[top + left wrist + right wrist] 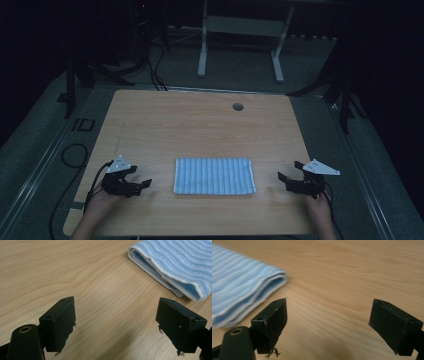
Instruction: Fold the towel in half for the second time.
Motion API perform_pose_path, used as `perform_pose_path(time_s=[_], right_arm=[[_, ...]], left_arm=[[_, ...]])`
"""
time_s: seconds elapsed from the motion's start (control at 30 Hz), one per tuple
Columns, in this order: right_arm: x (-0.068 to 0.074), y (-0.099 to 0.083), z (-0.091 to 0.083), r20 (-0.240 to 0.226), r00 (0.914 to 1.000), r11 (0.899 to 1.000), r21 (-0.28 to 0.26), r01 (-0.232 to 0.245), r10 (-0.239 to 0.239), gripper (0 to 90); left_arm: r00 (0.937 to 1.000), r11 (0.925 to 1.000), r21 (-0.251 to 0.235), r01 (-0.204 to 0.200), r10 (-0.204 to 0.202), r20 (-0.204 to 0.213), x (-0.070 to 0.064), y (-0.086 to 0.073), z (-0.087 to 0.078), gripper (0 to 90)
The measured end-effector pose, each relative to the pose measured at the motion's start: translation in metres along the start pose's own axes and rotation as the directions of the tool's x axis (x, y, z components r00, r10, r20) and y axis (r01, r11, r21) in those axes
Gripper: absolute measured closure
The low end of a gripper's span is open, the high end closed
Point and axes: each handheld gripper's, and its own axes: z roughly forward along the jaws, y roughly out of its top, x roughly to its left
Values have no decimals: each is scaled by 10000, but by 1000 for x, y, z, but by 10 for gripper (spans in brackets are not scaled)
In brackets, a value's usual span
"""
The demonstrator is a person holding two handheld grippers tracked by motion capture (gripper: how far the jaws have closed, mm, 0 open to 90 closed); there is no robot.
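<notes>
Right, I've got my left gripper (140, 176) low by the near edge, jaws spread wide, empty; right gripper (289, 171) likewise, gaping; between them the folded blue-and-white striped cloth (214, 176) lies flat on the pale wooden table (200, 125).

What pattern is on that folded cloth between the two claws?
The cloth has light blue and white stripes, clearest in the left gripper view.

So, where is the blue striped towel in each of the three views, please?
High view: towel lies flat at the near middle of the table, between the two tongs.
Left gripper view: towel at the upper right, its folded edge towards the camera.
Right gripper view: towel at the left, beyond the left jaw.
Shared landmark: the wood grain of the table.
</notes>
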Motion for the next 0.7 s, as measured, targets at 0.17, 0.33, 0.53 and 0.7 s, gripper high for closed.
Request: perform_pose_path(time_s=[0.17,0.33,0.53,0.7], right_arm=[[-6,-7,-5,1193,9918,9990,-23,-450,450,145],[-8,-14,-6,1787,9820,9980,51,-626,607,146],[-10,-17,-5,1671,9838,9977,73,-674,652,146],[-10,-18,-3,1675,9841,9979,156,-631,596,146]], left_arm=[[9999,9996,-258,91,-95,-140,1,-4,-4,168],[9984,9977,-604,316,-344,-454,2,-9,-7,168],[9985,9982,-464,372,-390,-388,2,-12,-3,168],[9980,9971,-574,495,-516,-354,3,-12,-3,168]])
